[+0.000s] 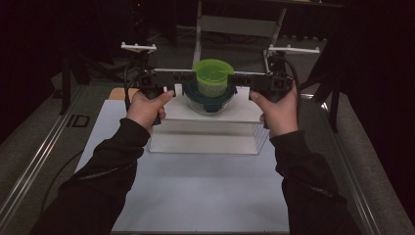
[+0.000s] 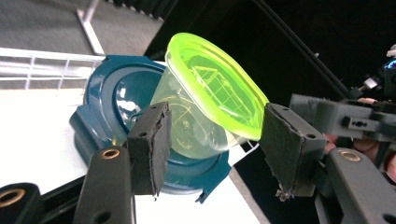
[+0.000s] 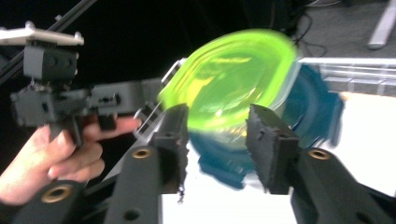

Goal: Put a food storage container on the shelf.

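A small clear cup with a bright green lid (image 1: 212, 73) stands on top of a dark teal-lidded glass container (image 1: 209, 102), which rests on a white raised platform (image 1: 215, 116). My left gripper (image 1: 177, 89) points in from the left and my right gripper (image 1: 241, 91) from the right, both level and a little apart from the stack. In the left gripper view the cup (image 2: 215, 93) sits between the open jaws of my left gripper (image 2: 217, 140), above the teal lid (image 2: 107, 93). In the right gripper view the blurred cup (image 3: 229, 79) lies just past the open jaws of my right gripper (image 3: 219, 140).
The platform is the top of a clear box-like riser (image 1: 205, 139) on a white mat (image 1: 195, 196). A tan patch (image 1: 116, 93) shows at the mat's far left corner. A metal frame (image 1: 235, 24) stands behind, and table rails (image 1: 34, 161) run along the left.
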Tool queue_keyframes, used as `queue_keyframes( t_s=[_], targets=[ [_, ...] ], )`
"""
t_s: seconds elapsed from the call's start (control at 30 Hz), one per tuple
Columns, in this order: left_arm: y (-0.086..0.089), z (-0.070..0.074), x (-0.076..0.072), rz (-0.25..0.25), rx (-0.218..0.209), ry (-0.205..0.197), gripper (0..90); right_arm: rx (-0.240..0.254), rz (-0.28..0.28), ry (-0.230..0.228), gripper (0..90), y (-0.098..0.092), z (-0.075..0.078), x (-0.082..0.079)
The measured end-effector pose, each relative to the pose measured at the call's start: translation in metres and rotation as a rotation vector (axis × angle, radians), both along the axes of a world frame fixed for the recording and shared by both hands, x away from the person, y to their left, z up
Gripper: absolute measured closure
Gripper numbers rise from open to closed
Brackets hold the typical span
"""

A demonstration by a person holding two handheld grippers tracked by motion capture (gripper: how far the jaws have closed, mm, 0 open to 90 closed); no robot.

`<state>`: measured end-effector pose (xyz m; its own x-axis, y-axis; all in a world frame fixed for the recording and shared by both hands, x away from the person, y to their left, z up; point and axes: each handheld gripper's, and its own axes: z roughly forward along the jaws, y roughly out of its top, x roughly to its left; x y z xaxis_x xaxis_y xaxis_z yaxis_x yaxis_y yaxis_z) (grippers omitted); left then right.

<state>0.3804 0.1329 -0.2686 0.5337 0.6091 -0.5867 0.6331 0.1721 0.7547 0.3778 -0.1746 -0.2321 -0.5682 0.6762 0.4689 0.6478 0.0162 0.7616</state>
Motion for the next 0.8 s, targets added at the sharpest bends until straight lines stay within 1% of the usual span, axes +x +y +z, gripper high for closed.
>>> queue_keyframes(
  t_s=[0.03,0.07,0.1,0.13,0.17,0.2,0.23,0.27,0.3,0.33,0.37,0.4,0.43,0.47,0.5,0.53,0.57,0.6,0.63,0.67,0.7,0.73,0.77,0.8],
  targets=[
    [0.000,0.000,0.000,0.000,0.000,0.000,42.5,0.000,0.000,0.000,60.9,0.000,0.000,0.000],
    [0.000,0.000,-0.006,0.007,0.009,-0.030,42.5,-0.001,0.012,0.003,65.3,0.001,-0.002,-0.003],
    [0.000,0.000,-0.011,0.012,0.021,-0.048,42.2,-0.006,0.026,0.002,70.4,0.003,-0.005,-0.007],
    [0.001,-0.001,-0.020,0.010,0.043,-0.089,41.1,-0.009,0.033,0.002,75.2,0.004,-0.007,-0.009],
    [0.001,-0.001,-0.020,0.010,0.043,-0.089,41.1,-0.009,0.033,0.002,75.2,0.004,-0.007,-0.009],
    [0.001,-0.005,-0.031,0.015,0.065,-0.136,40.9,-0.037,0.044,0.000,89.6,0.009,-0.019,-0.015],
    [0.001,-0.005,-0.031,0.015,0.065,-0.136,39.5,-0.037,0.044,0.000,89.6,0.009,-0.019,-0.015],
    [0.002,-0.011,-0.042,0.018,0.075,-0.172,38.6,-0.046,0.052,0.012,89.7,0.013,-0.028,-0.014],
    [0.002,-0.011,-0.042,0.018,0.075,-0.172,38.6,-0.053,0.053,0.016,89.8,0.015,-0.031,-0.013],
    [0.000,-0.018,-0.052,0.013,0.107,-0.199,38.6,-0.051,0.051,0.026,89.8,0.018,-0.035,-0.012],
    [0.000,-0.018,-0.052,0.013,0.107,-0.199,38.6,-0.051,0.051,0.026,89.8,0.018,-0.035,-0.012],
    [0.000,-0.028,-0.063,0.013,0.128,-0.229,38.6,-0.060,0.048,0.038,89.8,0.023,-0.041,-0.008],
    [0.000,-0.028,-0.063,0.013,0.128,-0.229,38.6,-0.060,0.048,0.038,89.8,0.023,-0.041,-0.008],
    [-0.001,-0.034,-0.070,0.009,0.144,-0.243,38.6,-0.060,0.045,0.039,89.8,0.024,-0.043,-0.007],
    [-0.001,-0.039,-0.075,0.006,0.148,-0.257,38.6,-0.067,0.043,0.039,89.8,0.026,-0.045,-0.004],
    [-0.002,-0.049,-0.084,0.000,0.162,-0.286,38.5,-0.067,0.035,0.048,89.8,0.029,-0.048,0.000],
    [-0.002,-0.049,-0.084,0.000,0.162,-0.286,37.6,-0.067,0.035,0.048,89.8,0.029,-0.048,0.000],
    [-0.002,-0.056,-0.091,-0.005,0.168,-0.304,37.4,-0.066,0.027,0.051,89.8,0.031,-0.051,0.004],
    [-0.002,-0.056,-0.091,-0.005,0.168,-0.304,37.4,-0.066,0.027,0.051,89.8,0.031,-0.051,0.004],
    [-0.003,-0.064,-0.096,-0.020,0.166,-0.298,37.4,-0.071,0.026,0.055,89.8,0.033,-0.051,0.008],
    [-0.003,-0.064,-0.096,-0.020,0.166,-0.298,37.4,-0.071,0.026,0.055,89.8,0.033,-0.051,0.008],
    [-0.005,-0.070,-0.101,-0.035,0.167,-0.301,37.4,-0.067,0.019,0.057,89.8,0.035,-0.052,0.011],
    [-0.005,-0.070,-0.101,-0.035,0.167,-0.301,37.4,-0.065,0.021,0.060,89.8,0.035,-0.052,0.013],
    [-0.007,-0.075,-0.104,-0.049,0.174,-0.302,37.4,-0.066,0.015,0.056,89.8,0.037,-0.051,0.014]
  ],
)
